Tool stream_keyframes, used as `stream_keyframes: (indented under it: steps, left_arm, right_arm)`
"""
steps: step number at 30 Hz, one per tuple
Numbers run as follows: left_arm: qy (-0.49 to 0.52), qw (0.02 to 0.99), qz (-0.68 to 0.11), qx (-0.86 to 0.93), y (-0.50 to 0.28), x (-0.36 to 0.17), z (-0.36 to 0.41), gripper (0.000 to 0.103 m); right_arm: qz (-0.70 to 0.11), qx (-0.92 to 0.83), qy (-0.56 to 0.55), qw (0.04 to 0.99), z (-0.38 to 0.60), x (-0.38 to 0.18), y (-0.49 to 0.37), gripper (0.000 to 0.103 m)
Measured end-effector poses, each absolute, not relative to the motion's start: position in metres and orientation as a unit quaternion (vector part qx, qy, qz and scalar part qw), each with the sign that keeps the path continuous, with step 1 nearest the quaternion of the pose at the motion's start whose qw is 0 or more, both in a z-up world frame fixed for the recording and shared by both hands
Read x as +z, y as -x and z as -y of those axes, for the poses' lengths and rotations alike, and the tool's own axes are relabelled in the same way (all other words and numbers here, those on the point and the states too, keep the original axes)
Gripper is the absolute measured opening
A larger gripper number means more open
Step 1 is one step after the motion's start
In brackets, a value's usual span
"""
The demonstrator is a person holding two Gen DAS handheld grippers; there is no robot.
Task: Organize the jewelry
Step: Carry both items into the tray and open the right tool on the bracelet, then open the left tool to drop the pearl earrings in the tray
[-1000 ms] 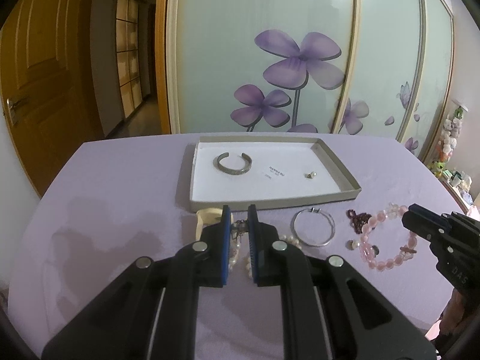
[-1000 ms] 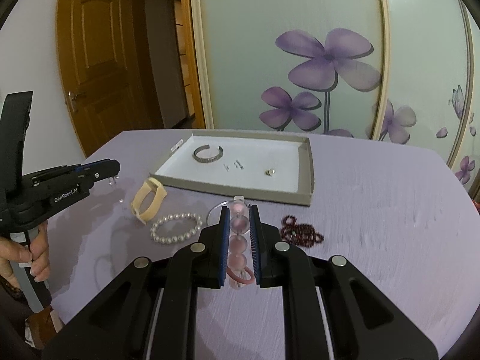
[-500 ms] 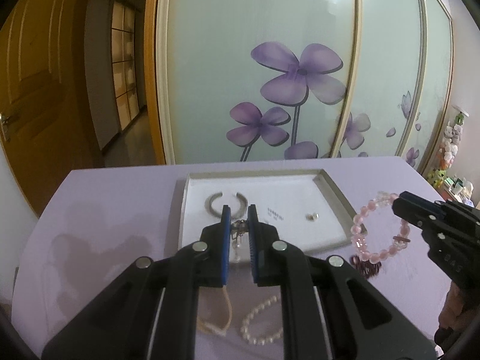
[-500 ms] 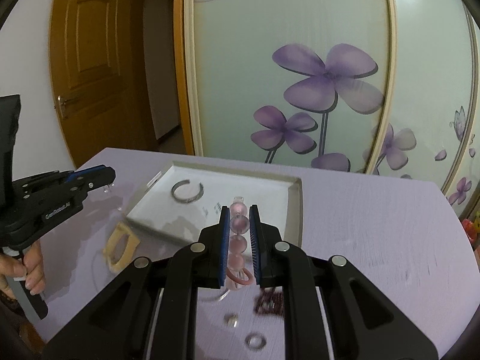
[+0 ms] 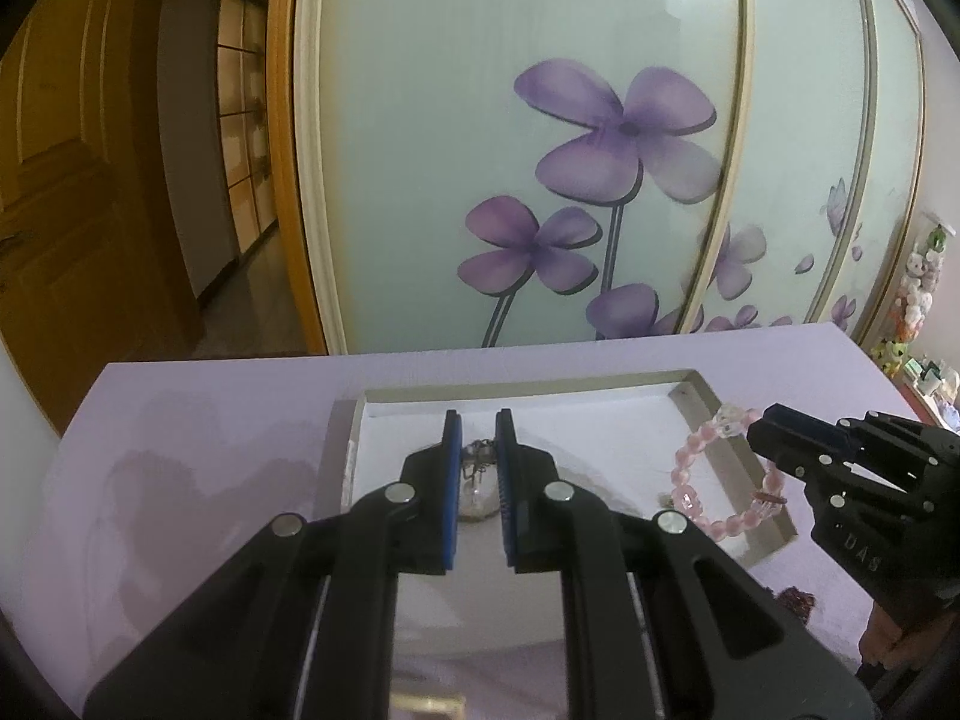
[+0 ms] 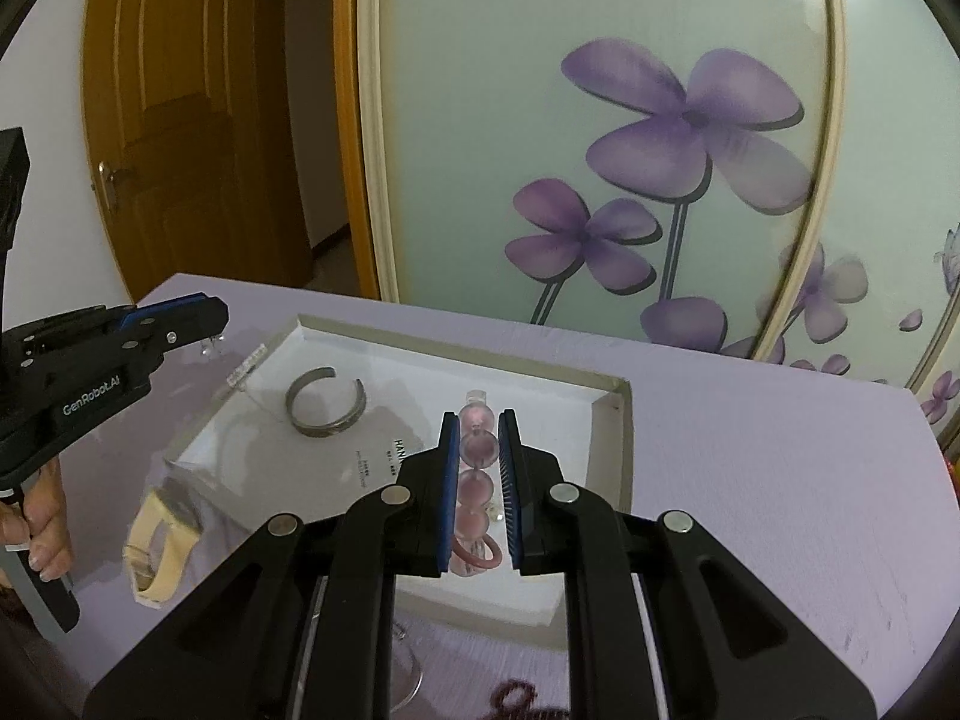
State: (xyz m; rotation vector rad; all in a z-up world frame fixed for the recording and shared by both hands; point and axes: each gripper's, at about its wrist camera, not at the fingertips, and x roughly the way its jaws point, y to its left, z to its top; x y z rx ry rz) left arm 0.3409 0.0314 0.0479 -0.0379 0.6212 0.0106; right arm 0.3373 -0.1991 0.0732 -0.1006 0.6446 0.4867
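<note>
My left gripper (image 5: pixel 477 438) is nearly closed, pinching a small piece of jewelry (image 5: pixel 477 483) with a thin chain and a clear bead (too small and blurred for me to name it better). It hangs between the blue pads over the white floor of the shallow box tray (image 5: pixel 699 387), near the tray's left side.

My right gripper (image 6: pixel 480 438) is clamped on the pink bead bracelet (image 6: pixel 476 489); from the left wrist view the bracelet (image 5: pixel 696 501) dangles as a loop from the gripper's tip (image 5: pixel 774 429) above the tray's right edge. In the right wrist view the pink beads run in a line between the pads, with the tray (image 6: pixel 621 420) directly below.

Inside the tray lies a grey open cuff bangle (image 6: pixel 327 399) toward its far left part, and a printed card (image 6: pixel 384 453) just beside it. On the purple bench (image 6: pixel 780 480), outside the tray's near left corner, rests a cream-coloured band (image 6: pixel 159 546). A dark red beaded piece (image 6: pixel 528 702) shows at the bottom edge, close to me. My left hand (image 6: pixel 42 531) grips the handle at the picture's left edge.
</note>
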Motion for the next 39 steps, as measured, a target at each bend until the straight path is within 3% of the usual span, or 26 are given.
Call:
stream_keyframes:
  steps: [12,13,17,28,30,32,39]
  left_arm:
    - [0.012,0.947,-0.321,0.005,-0.366,0.03,-0.028,0.011]
    - [0.012,0.947,-0.321,0.005,-0.366,0.029,-0.028,0.011]
    - [0.01,0.946,-0.325,0.002,-0.369,0.025,-0.026,0.011]
    - [0.008,0.94,-0.342,-0.006,-0.383,0.01,-0.02,0.012]
    - [0.007,0.939,-0.344,-0.007,-0.383,0.007,-0.019,0.016]
    - [0.006,0.939,-0.344,-0.006,-0.383,0.007,-0.019,0.033]
    - [0.017,0.944,-0.328,0.004,-0.364,0.022,-0.029,0.043]
  right_arm:
    - [-0.325,0.248,0.047,0.911,0.195,0.054,-0.351,0.015]
    - [-0.326,0.248,0.046,0.911,0.196,0.055,-0.351,0.016]
    - [-0.321,0.25,0.043,0.912,0.203,0.056,-0.345,0.039]
    - [-0.328,0.245,0.041,0.911,0.217,0.051,-0.338,0.04]
    - [-0.33,0.243,0.039,0.911,0.22,0.051,-0.337,0.04]
    - [-0.33,0.242,0.038,0.912,0.223,0.051,-0.335,0.04]
    - [-0.325,0.239,0.035,0.914,0.23,0.057,-0.319,0.04]
